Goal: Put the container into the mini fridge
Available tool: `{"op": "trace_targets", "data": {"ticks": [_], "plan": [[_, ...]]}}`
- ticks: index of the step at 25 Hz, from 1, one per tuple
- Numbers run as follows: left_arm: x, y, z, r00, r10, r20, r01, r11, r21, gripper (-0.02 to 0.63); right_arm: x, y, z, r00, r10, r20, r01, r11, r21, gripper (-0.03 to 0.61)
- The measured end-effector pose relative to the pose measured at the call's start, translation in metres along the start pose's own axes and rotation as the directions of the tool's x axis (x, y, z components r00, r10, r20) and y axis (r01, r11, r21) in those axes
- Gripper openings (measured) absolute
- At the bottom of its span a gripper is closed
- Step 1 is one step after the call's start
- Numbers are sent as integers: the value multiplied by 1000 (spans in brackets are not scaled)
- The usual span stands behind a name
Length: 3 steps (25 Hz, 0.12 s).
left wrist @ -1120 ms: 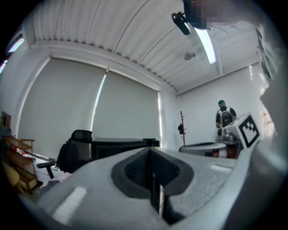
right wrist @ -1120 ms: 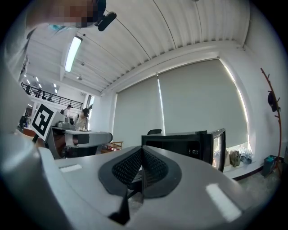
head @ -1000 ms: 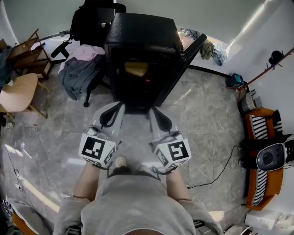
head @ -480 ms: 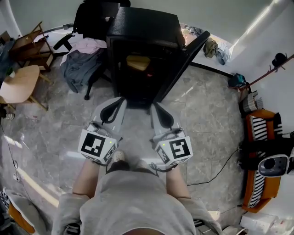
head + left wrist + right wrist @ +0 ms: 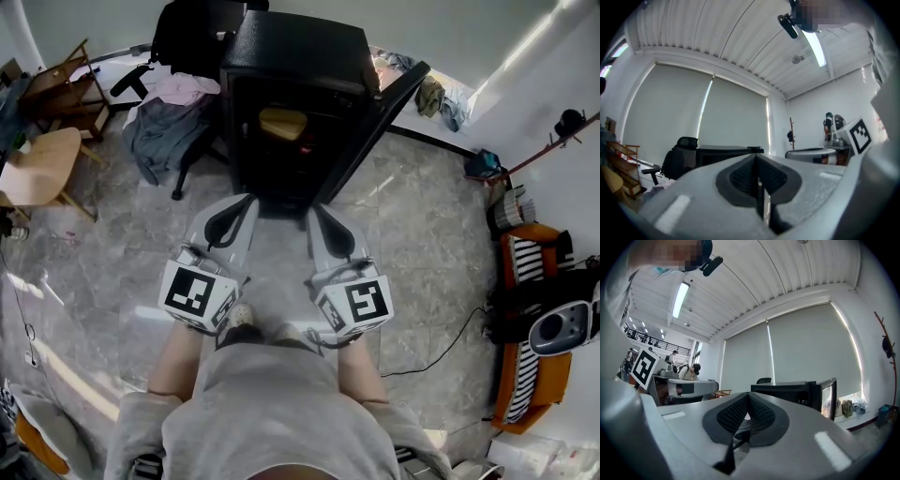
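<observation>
The black mini fridge (image 5: 295, 56) stands on the floor ahead with its door (image 5: 380, 117) swung open to the right. A yellowish container (image 5: 282, 123) rests on a shelf inside it. My left gripper (image 5: 228, 217) and right gripper (image 5: 323, 228) are held side by side just in front of the fridge opening, both shut with nothing between the jaws. In the left gripper view the jaws (image 5: 757, 176) meet, with the fridge top (image 5: 726, 150) behind. In the right gripper view the pads (image 5: 748, 416) are pressed together, and the fridge (image 5: 792, 392) with its door shows beyond.
A black office chair (image 5: 192, 37) draped with clothes (image 5: 164, 131) stands left of the fridge. Wooden chairs (image 5: 42, 173) sit at far left. A cable (image 5: 450, 347) runs over the marble floor at right, near an orange device (image 5: 534, 328). Bags lie behind the door.
The view has shifted slightly forward toward the fridge. Both grippers stay shut and in nearly the same place. The container remains on the shelf.
</observation>
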<state>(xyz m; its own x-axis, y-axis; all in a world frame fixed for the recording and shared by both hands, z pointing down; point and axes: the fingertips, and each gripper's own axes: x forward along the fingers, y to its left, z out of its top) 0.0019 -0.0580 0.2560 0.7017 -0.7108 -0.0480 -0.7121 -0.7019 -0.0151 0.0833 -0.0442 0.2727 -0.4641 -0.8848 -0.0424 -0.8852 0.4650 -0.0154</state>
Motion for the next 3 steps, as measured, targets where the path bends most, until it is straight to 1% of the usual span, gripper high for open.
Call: {"op": "trace_targets", "data": {"ticks": [3], "plan": [[-3,-1,2,1000,-1,4,1,1000,-3,3,-1,4,2,1000,5,3,-5,1000,-1,0]]}}
